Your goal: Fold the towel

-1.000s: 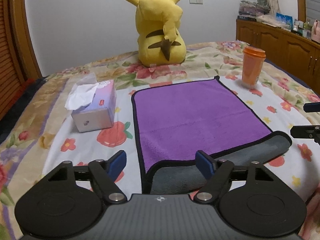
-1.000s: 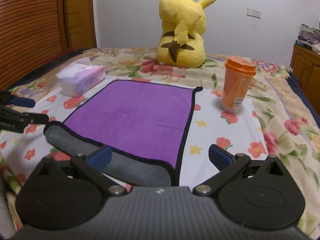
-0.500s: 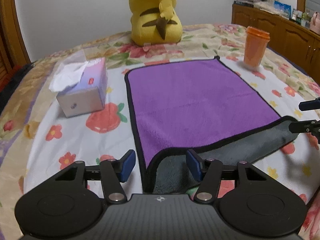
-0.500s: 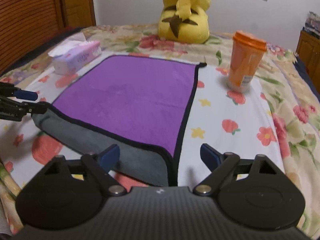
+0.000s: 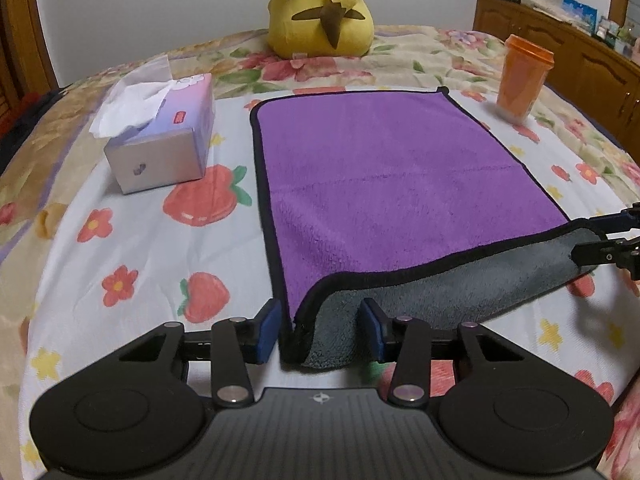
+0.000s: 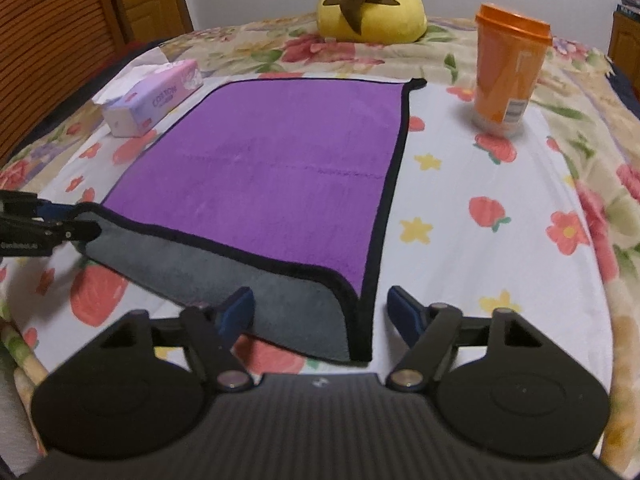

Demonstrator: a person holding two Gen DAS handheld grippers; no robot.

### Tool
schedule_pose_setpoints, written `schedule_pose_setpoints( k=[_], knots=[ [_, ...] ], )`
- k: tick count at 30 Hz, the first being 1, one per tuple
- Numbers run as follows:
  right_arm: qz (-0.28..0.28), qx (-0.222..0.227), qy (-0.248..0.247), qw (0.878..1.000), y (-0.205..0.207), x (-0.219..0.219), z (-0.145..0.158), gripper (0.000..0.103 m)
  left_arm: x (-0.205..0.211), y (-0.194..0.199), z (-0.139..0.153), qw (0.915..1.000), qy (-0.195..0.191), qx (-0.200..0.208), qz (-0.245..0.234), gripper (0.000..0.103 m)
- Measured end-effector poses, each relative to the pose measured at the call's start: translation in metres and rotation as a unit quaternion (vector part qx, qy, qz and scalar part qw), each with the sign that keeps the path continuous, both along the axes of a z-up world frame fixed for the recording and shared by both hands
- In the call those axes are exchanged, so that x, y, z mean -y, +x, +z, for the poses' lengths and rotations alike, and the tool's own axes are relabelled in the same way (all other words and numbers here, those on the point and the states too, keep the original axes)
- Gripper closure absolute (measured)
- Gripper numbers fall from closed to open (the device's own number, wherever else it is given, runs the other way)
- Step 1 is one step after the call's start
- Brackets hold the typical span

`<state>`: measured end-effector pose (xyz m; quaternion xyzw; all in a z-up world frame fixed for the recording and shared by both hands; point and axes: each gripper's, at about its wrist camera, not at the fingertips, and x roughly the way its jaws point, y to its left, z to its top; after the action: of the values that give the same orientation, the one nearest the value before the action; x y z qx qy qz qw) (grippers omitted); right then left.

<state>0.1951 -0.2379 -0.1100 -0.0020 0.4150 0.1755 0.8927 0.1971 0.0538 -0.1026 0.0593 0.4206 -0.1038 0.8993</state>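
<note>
A purple towel (image 5: 384, 168) with black trim and a grey underside lies flat on the flowered bed; its near edge is turned up, grey side showing. It also shows in the right wrist view (image 6: 280, 168). My left gripper (image 5: 318, 326) is open, its blue pads either side of the near left corner, not closed on it. My right gripper (image 6: 320, 312) is open around the near right corner. Each gripper's tips show at the edge of the other's view, at the far corner of the turned-up edge.
A tissue box (image 5: 160, 144) stands left of the towel, an orange lidded cup (image 5: 522, 80) at its far right corner, a yellow plush toy (image 5: 320, 12) behind it. Wooden cabinets (image 5: 580, 60) line the right wall. A wooden headboard (image 6: 52, 40) stands at left.
Both grippers have moved forward and down onto the towel's near corners. The left jaws have narrowed around the corner; the right jaws have narrowed less.
</note>
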Motion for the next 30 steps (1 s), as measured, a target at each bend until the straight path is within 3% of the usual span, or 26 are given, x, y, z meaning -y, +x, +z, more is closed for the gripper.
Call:
schedule_pose_setpoints(
  k=[9, 15, 20, 21, 22, 30],
  knots=[
    [0.017, -0.01, 0.01, 1.0, 0.001, -0.002, 0.002, 0.053, 0.0, 0.0, 0.0, 1.0, 0.001, -0.002, -0.003, 0.06],
    [0.02, -0.005, 0.008, 1.0, 0.001, -0.001, 0.004, 0.074, 0.003, -0.002, 0.002, 1.0, 0.002, -0.001, -0.009, 0.073],
    [0.019, -0.008, 0.002, 1.0, 0.003, 0.002, 0.001, 0.085, 0.002, -0.003, 0.004, 0.9999, 0.001, -0.001, -0.01, 0.085],
    [0.022, -0.007, 0.003, 1.0, 0.003, 0.002, 0.001, 0.094, 0.002, -0.004, 0.004, 0.9999, 0.0, 0.0, -0.011, 0.086],
    [0.024, -0.006, 0.001, 1.0, 0.003, 0.002, 0.001, 0.096, 0.002, -0.005, 0.005, 0.9999, -0.002, 0.002, -0.012, 0.09],
    [0.03, 0.011, -0.006, 0.999, 0.002, 0.0, 0.004, 0.098, 0.005, -0.012, 0.021, 0.9993, -0.008, 0.031, -0.019, 0.094]
  ],
)
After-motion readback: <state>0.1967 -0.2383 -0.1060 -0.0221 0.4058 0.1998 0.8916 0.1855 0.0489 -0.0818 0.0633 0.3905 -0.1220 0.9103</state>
